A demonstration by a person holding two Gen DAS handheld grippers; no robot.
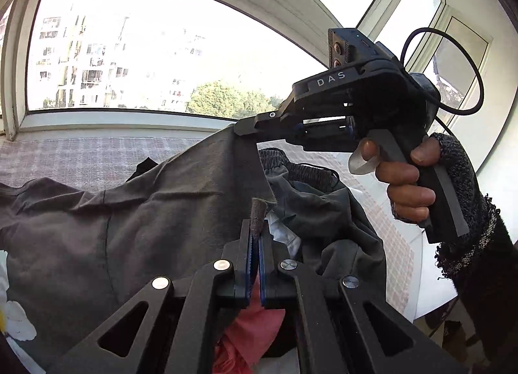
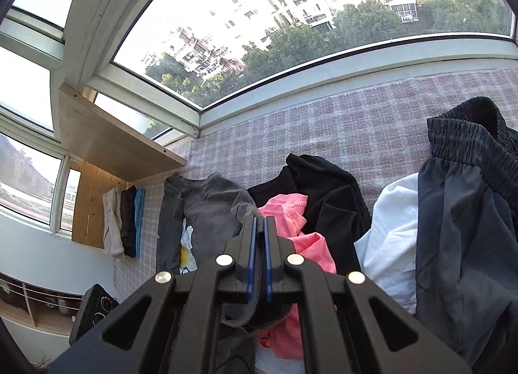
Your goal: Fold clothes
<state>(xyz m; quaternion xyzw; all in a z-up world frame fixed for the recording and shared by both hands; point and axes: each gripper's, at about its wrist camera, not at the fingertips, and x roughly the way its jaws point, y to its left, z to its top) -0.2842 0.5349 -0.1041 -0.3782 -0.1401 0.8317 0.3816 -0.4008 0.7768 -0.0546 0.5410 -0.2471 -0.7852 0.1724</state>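
A dark grey T-shirt (image 1: 97,228) is held up over the checked bed. My left gripper (image 1: 257,228) is shut on its lower corner. My right gripper (image 1: 242,128) is shut on its upper edge in the left wrist view. In the right wrist view my right gripper (image 2: 259,228) is shut on grey cloth, and the grey shirt (image 2: 207,202) hangs down to the bed. A pile of clothes lies below: a pink garment (image 2: 304,238), a black one (image 2: 327,186), a white one (image 2: 391,231) and grey shorts with an elastic waist (image 2: 463,205).
The checked bedcover (image 2: 323,121) runs up to a big window. A wooden shelf (image 2: 106,137) sticks out at the left, with folded clothes (image 2: 124,221) stacked below it. A black device (image 2: 92,312) sits low left.
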